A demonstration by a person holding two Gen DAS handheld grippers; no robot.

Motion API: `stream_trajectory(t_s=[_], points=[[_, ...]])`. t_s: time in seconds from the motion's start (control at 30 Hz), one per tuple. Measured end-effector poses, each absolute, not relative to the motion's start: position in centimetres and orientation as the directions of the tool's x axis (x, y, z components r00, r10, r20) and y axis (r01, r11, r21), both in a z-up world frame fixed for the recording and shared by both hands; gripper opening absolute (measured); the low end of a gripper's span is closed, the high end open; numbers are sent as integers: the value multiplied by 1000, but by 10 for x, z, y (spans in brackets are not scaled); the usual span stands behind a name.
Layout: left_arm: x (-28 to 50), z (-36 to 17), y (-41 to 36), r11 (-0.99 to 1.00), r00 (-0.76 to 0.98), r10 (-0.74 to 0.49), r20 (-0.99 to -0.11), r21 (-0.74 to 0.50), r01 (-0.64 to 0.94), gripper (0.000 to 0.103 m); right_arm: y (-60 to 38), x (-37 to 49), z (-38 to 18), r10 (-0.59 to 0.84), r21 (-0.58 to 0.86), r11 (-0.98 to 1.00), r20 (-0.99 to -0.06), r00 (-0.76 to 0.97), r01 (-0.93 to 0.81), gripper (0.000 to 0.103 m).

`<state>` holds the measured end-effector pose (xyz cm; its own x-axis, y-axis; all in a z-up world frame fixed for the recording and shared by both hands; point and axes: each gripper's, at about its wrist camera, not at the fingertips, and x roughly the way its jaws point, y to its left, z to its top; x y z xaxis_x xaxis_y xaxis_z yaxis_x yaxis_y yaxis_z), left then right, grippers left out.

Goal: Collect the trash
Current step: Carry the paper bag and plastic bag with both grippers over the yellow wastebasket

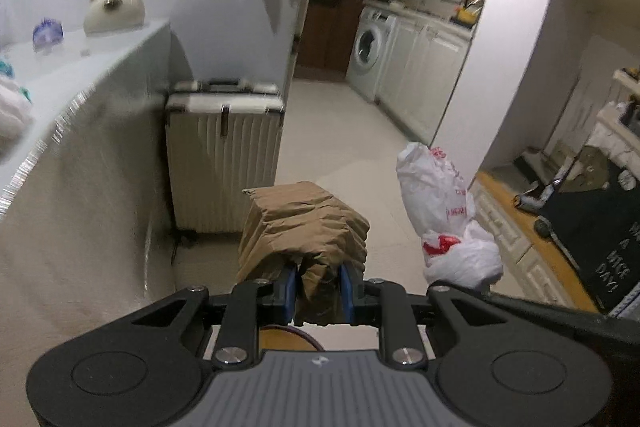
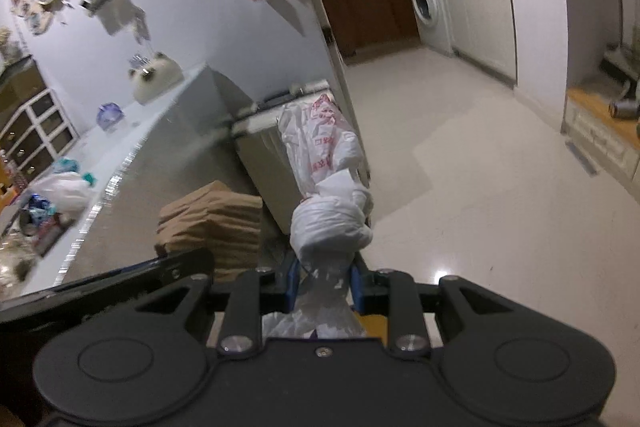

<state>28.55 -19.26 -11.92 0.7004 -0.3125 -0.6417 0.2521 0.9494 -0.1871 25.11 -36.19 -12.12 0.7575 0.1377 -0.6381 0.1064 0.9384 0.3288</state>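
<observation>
My left gripper [image 1: 319, 287] is shut on a crumpled brown paper bag [image 1: 304, 223] and holds it in the air. My right gripper [image 2: 325, 283] is shut on a knotted white plastic bag with red print [image 2: 324, 183], also held up. In the left wrist view the plastic bag [image 1: 444, 223] shows to the right of the paper bag. In the right wrist view the paper bag [image 2: 212, 223] shows to the left, behind the left gripper's black body. Both bags are side by side above the floor.
A long white counter [image 1: 84, 95] runs along the left, with a cat-shaped white holder [image 1: 114, 11], a white bag and clutter [image 2: 52, 203]. A ribbed cream suitcase [image 1: 224, 151] stands ahead. Pale tiled floor [image 2: 460, 155] leads to a washing machine [image 1: 370, 47]. A wooden bench [image 1: 532, 227] is at right.
</observation>
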Motion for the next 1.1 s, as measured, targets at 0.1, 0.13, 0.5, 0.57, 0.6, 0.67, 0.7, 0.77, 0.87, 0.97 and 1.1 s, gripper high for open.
stream_trajectory(t_s=[0.1, 0.13, 0.5, 0.57, 0.6, 0.67, 0.7, 0.77, 0.87, 0.97, 1.1], points=[[323, -150, -197, 955, 674, -297, -677, -205, 215, 24, -368, 282, -158, 158, 341, 933, -682, 714, 119, 26], [335, -159, -199, 956, 666, -292, -687, -209, 204, 24, -370, 293, -168, 161, 339, 933, -697, 699, 123, 26], [419, -262, -195, 974, 504, -227, -833, -206, 98, 24, -372, 385, -279, 199, 329, 926, -840, 505, 182, 26], [423, -285, -192, 977, 465, -215, -859, -196, 90, 24, -370, 391, -302, 217, 334, 923, -861, 461, 189, 26], [424, -297, -189, 978, 447, -207, -871, -190, 84, 24, -368, 392, -317, 229, 339, 921, -870, 436, 194, 26], [426, -322, -184, 980, 412, -199, -889, -188, 66, 24, -364, 393, -346, 242, 344, 914, -888, 392, 216, 27], [427, -336, -180, 980, 397, -198, -896, -192, 56, 24, -363, 394, -359, 242, 343, 910, -895, 374, 232, 27], [428, -359, -176, 980, 375, -193, -907, -196, 31, 24, -362, 392, -387, 232, 334, 898, -913, 337, 286, 27], [424, -385, -174, 980, 361, -192, -913, -199, 19, 24, -363, 386, -421, 253, 364, 856, -914, 317, 367, 27], [421, -407, -171, 979, 361, -195, -912, -201, 22, 24, -359, 386, -442, 245, 352, 866, -918, 313, 356, 27], [418, -427, -170, 979, 359, -193, -913, -204, 8, 24, -354, 389, -462, 266, 370, 866, -911, 317, 336, 27]])
